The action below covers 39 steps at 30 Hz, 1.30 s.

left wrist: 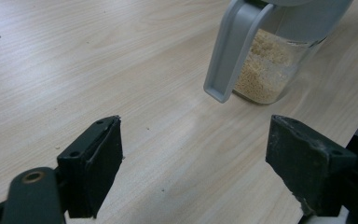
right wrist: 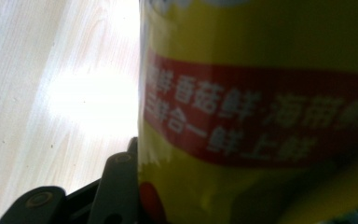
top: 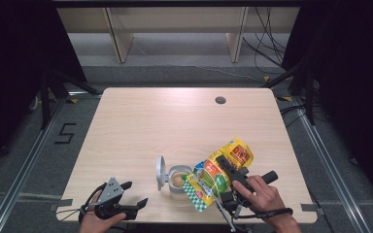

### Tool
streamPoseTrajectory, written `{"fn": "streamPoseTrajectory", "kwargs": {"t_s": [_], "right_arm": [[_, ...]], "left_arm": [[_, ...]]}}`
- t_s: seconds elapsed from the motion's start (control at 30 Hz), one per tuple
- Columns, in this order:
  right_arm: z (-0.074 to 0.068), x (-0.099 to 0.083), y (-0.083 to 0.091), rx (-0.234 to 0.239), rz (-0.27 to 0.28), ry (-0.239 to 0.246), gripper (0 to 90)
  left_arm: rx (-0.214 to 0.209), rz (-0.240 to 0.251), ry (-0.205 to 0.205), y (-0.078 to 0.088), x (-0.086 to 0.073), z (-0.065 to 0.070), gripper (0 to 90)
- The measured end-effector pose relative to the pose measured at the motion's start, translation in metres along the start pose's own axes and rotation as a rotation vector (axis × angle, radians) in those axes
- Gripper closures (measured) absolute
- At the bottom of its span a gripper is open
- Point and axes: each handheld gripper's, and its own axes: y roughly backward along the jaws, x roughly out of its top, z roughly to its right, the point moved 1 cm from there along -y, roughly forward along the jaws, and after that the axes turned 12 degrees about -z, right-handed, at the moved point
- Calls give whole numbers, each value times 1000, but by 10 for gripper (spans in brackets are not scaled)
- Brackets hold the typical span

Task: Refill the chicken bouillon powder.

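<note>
Two hand-held grippers work at the near edge of the bench (top: 141, 121). The right hand-held gripper (top: 218, 170) is clamped on a yellow bag (top: 221, 172), tilted so its green-checked end hangs over the jar (top: 179, 182). The bag is glossy yellow with a red band of white lettering and green and orange patches; its far end, with a red square, points toward 1 o'clock. In the right gripper view the bag (right wrist: 261, 116) sits so close that the lettering is blurred and the far jaw is hidden behind it.

The jar stands at about 6 o'clock on the bench, clear-walled, with pale brown granules in its bottom and a grey flip lid (top: 161, 172) standing open at its 9 o'clock side. In the left gripper view the jar (left wrist: 272, 70) is cut off at the top, the lid (left wrist: 230, 51) hanging in front of it.

The left hand-held gripper (top: 136, 193) rests at 7 o'clock, its jaws spread wide with bare wood between them, well apart from the jar.
</note>
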Motion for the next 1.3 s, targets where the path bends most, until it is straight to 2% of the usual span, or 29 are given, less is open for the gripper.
{"fn": "streamPoseTrajectory", "kwargs": {"t_s": [0.03,0.07,0.1,0.13,0.17,0.2,0.27,0.33,0.37,0.4,0.47,0.57,0.6,0.67,0.7,0.73,0.83,0.87,1.03,1.07,1.1,1.13,1.17,1.2,1.23,1.3], "right_arm": [[1,0,-1,-20,25,6,597],[-4,-2,0,22,-6,-46,598],[-4,-2,0,22,-6,-46,598],[-3,-2,0,24,-6,-36,598],[0,-2,-1,8,12,-7,598],[-5,-3,-1,38,-6,-47,599],[-6,-3,0,44,0,-56,600],[-4,-3,1,37,5,-47,601],[-2,-2,0,21,24,-25,601],[-4,-1,0,33,24,-52,601],[-2,0,0,24,33,-35,601],[-2,-1,-1,25,41,-36,602],[-4,-2,0,40,30,-63,602],[-4,-3,1,49,15,-76,603],[-2,-3,0,34,35,-59,603],[-4,-4,-1,49,31,-84,604],[-4,-5,0,56,19,-84,604],[-2,-5,-1,38,42,-70,605],[-1,-6,0,43,39,-79,606],[-1,-6,0,46,39,-80,606],[-1,-6,0,46,38,-81,607],[-4,-6,0,64,35,-115,607],[-4,-6,-1,65,38,-117,607],[-6,-6,0,83,20,-143,608],[-3,-7,0,63,36,-107,608],[-3,-7,-1,61,44,-107,608]], "left_arm": [[0,0,0,0,0,0,181],[-2,-2,23,0,0,1,181],[-2,-2,23,0,0,1,181],[1,0,-2,0,0,-1,181],[2,-2,1,0,0,-1,181],[1,-5,3,1,0,-1,181],[2,-3,-3,0,0,-2,181],[2,-3,-1,0,0,-1,181],[2,-3,2,0,0,-1,181],[1,-5,3,1,0,-1,181],[2,-1,-1,1,0,-1,181],[2,-3,3,1,0,-1,181],[2,-4,0,1,0,-1,181],[3,-4,-4,1,0,-1,181],[3,-4,-1,1,0,-1,181],[1,-4,1,1,0,-1,181],[1,3,3,0,0,-2,181],[6,-3,0,1,0,-2,181],[3,7,-4,1,1,-2,181],[11,-4,14,2,0,-1,181],[-1,8,13,2,0,-1,181],[-3,11,23,2,0,-1,181],[-3,11,23,2,0,-1,181],[5,9,-8,2,1,-3,181],[12,0,-7,2,0,-3,181],[5,7,1,2,0,-2,181]]}}
